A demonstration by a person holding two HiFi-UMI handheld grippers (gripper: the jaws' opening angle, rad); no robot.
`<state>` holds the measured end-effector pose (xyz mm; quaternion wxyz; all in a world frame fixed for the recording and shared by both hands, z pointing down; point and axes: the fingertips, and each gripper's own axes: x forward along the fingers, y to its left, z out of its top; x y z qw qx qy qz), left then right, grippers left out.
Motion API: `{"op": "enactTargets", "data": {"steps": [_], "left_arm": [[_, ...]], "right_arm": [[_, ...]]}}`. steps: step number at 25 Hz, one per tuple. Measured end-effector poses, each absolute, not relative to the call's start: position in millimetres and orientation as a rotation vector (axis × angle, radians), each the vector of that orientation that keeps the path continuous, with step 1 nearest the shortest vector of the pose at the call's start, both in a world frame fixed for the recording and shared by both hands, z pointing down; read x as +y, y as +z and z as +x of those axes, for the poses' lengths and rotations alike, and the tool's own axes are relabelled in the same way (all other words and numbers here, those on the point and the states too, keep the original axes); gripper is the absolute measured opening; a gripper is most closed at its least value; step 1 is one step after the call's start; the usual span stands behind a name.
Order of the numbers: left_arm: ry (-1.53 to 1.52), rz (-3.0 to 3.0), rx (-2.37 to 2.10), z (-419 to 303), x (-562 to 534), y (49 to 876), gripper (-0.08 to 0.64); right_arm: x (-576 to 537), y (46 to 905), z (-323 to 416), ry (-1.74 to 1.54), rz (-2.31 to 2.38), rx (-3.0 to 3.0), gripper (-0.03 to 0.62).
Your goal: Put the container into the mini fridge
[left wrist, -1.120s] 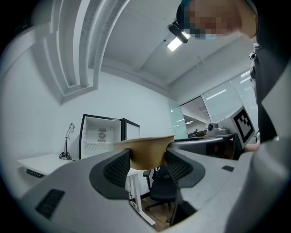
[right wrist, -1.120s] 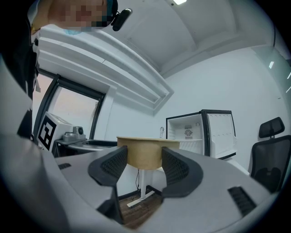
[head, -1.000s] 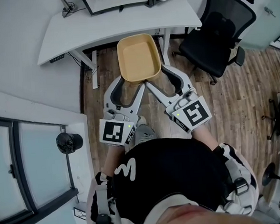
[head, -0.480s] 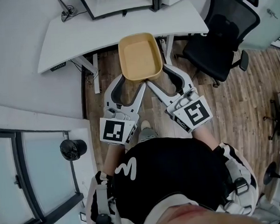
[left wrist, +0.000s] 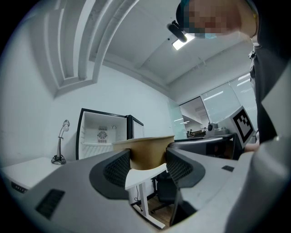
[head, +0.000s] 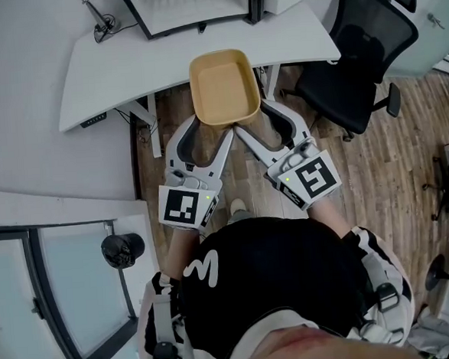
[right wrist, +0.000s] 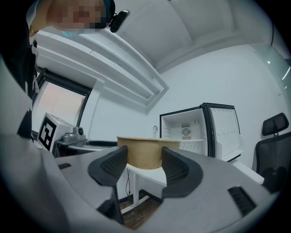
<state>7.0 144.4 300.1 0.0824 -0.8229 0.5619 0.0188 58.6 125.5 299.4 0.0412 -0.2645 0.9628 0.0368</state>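
Where the person's black shirt (head: 270, 287) faces the head camera, a white M-shaped mark (head: 202, 270) shows, and each gripper's cube carries a black-and-white square marker. Both arms reach forward and angle inward. The left gripper (head: 212, 127) and the right gripper (head: 252, 119) each have their fingers closed narrow on the near wall of the tan container (head: 223, 89), which is held level in the air between them. Beyond the fingertips, the mini fridge (left wrist: 102, 132) stands on the white desk (head: 109, 68) with its door open.

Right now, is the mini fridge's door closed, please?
No, the mini fridge stands open, its white interior and shelf showing.
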Motion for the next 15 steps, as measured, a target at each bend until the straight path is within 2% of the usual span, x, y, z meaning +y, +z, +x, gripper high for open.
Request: {"op": "enactTargets", "data": {"steps": [15], "left_arm": [[0.049,-2.495,1.603,-43.7,106.7,302.7,0.25]], "right_arm": [[90.6,301.2,8.4,0.119,-0.877,2.899,0.249]]}}
